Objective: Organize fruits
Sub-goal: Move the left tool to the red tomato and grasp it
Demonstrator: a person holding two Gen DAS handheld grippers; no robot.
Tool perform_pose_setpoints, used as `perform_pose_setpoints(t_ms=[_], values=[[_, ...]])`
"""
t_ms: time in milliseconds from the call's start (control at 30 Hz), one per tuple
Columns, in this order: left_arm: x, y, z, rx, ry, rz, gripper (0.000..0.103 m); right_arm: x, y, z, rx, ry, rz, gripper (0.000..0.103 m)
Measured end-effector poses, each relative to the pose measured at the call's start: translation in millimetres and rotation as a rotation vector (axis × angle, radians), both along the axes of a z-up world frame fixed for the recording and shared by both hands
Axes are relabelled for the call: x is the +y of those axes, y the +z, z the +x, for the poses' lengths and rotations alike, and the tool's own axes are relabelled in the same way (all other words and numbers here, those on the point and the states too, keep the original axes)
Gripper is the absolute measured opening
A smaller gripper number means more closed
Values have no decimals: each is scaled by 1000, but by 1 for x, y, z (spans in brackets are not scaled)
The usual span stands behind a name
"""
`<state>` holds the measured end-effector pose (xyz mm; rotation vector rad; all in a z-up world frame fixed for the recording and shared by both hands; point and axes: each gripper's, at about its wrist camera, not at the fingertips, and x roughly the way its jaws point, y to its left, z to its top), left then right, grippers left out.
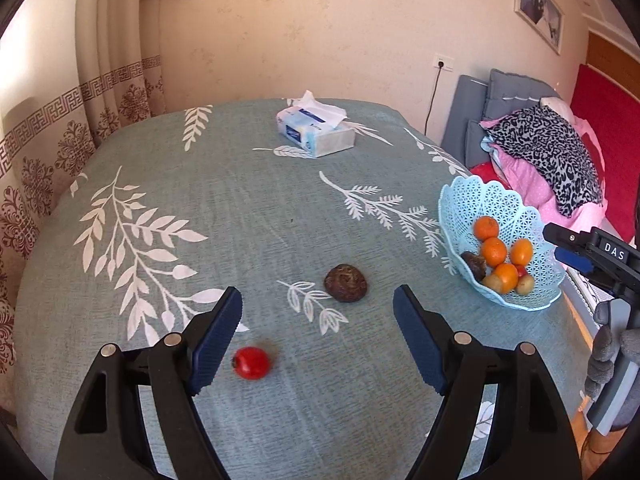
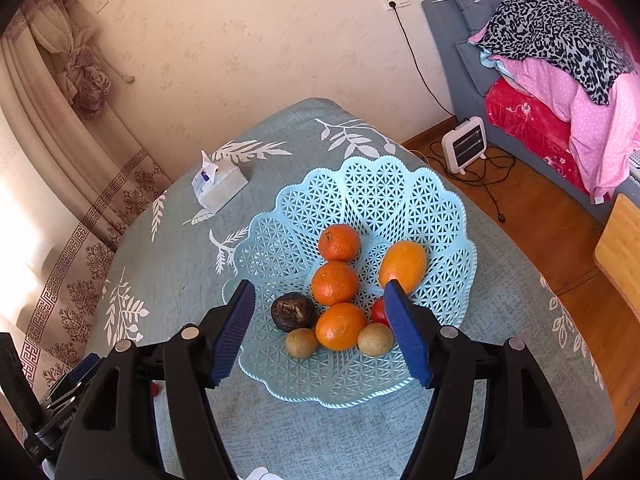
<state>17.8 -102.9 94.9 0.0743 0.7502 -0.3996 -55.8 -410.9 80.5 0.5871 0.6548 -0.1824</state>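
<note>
Gathering loose fruit from the bench into the blue basket, two pieces still out

The left gripper (image 1: 318, 308) hangs over the bench (image 1: 240, 208) with its fingers (image 1: 218, 334) wide apart and nothing between the pads; a small red fruit (image 1: 252, 363) lies just below them near the left finger, and a dark wrinkled fruit (image 1: 345, 283) sits a little farther on, both well apart from the basket (image 1: 516, 216). The right gripper (image 2: 320, 328) hovers over that basket (image 2: 440, 208), its fingers apart and empty, above the oranges (image 2: 334, 283), another dark fruit (image 2: 293, 312) and two small brown ones. The collecting step looks most of the way through. The next move probably calls for the left fingers to drop around the red fruit, close gently since it looks soft and could roll, then carry it across to the basket
</note>
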Motion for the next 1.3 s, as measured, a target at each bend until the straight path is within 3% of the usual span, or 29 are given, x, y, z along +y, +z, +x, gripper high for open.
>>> perform_pose_setpoints(t_ms=[433, 633, 800, 900, 1100, 1300], values=[[42, -41, 10, 69, 104, 42, 76, 18, -6, 7, 23, 44, -22, 69], [40, -66, 16, 129, 88, 36, 52, 24, -6, 8, 25, 67, -35, 69], [38, -82, 16, 160, 81, 42, 40, 35, -7, 11, 27, 95, -49, 69], [43, -81, 15, 155, 90, 19, 30, 41, -7, 13, 28, 118, -58, 69], [56, -76, 12, 139, 126, 10, 29, 59, -2, 16, 2, 173, -87, 69], [68, -56, 3, 71, 154, 28, 29, 98, 4, 34, -18, 282, -104, 69]])
